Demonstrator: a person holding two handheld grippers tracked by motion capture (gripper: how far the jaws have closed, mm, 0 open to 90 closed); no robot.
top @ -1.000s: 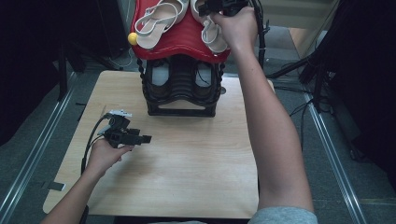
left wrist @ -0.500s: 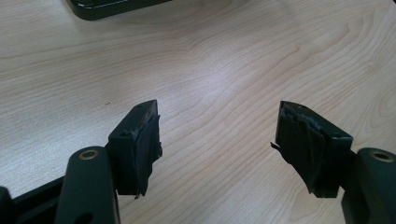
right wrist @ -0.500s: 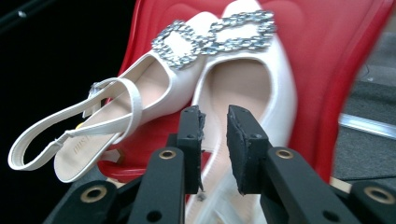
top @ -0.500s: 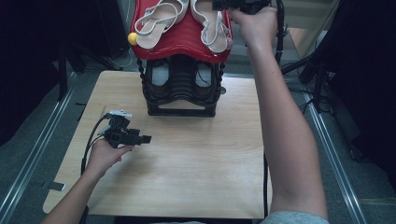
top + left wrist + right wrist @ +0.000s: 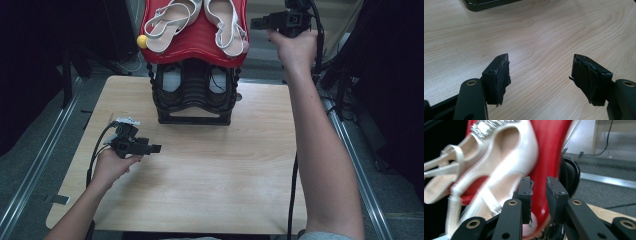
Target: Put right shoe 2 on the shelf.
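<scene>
We hold the right gripper [image 5: 257, 22] off the right edge of the red shelf [image 5: 195, 47] that tops the black shoe rack [image 5: 194, 97] at the far edge of the bench [image 5: 210, 180]. Its jaws have just been opening and stand slightly apart, nothing between them. The right cream sandal [image 5: 225, 22] lies on the shelf just beside them; its mate [image 5: 167, 25] lies at the left edge. Our left gripper [image 5: 156, 148] rests low over the bench's left side, jaws wide and empty.
</scene>
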